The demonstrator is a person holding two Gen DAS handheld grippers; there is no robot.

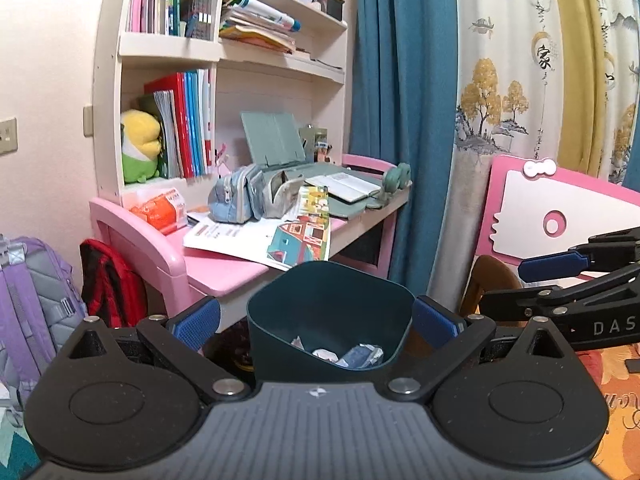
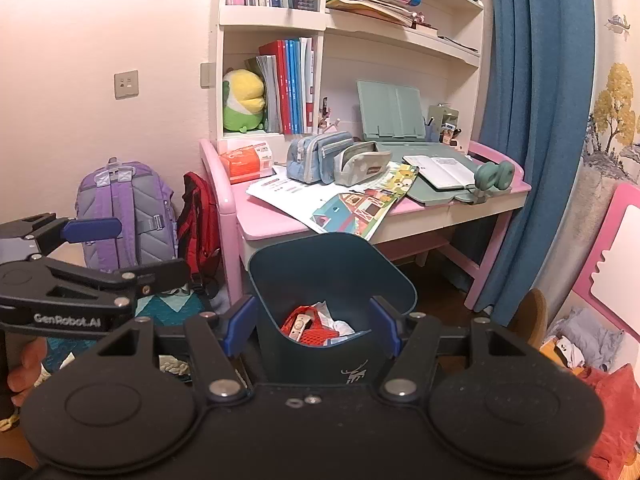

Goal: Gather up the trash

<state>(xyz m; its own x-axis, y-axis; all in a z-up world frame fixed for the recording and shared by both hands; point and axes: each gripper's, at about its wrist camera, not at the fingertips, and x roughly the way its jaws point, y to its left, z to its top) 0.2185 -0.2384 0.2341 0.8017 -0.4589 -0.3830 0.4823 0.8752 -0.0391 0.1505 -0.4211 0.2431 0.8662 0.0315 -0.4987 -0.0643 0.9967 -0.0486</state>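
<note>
**Both grippers open and empty at the trash bin**

The dark teal trash bin (image 2: 332, 268) stands in front of the pink desk (image 2: 276, 224), its mouth tipped toward both cameras and its base hidden behind the gripper bodies. In the left wrist view it holds crumpled white and blue wrappers (image 1: 348, 354). The right wrist view shows a red mesh piece (image 2: 308, 326) and crumpled white paper (image 2: 336, 320) in it.

The left gripper (image 1: 316, 320) is spread wide. Its 2 blue pads (image 1: 196, 320) sit either side of the bin with a clear gap to each wall, and it grips nothing. Seen from the right wrist camera, it sits at the left edge with only the purple backpack (image 2: 124, 216) showing between its fingers.

The right gripper (image 2: 312, 320) is also well open. In its own view the pads appear right at the bin's sides. The left wrist view, however, shows it off to the right of the bin with nothing between its fingers, so it has hold of nothing. A person's hand (image 2: 24, 368) shows at the lower left of the right wrist view, under the left gripper.

On the desk lie a blue pencil case (image 2: 316, 156), an open grey-green pencil case (image 2: 360, 162), a colourful picture sheet (image 2: 356, 208), an open book (image 2: 440, 170) and an orange packet (image 2: 244, 160). A yellow and green plush toy (image 2: 244, 100) sits on the bookshelf (image 2: 272, 24) above. A red bag (image 2: 200, 216) leans beside the backpack, and a blue curtain (image 2: 532, 120) hangs to the right of the desk.
</note>
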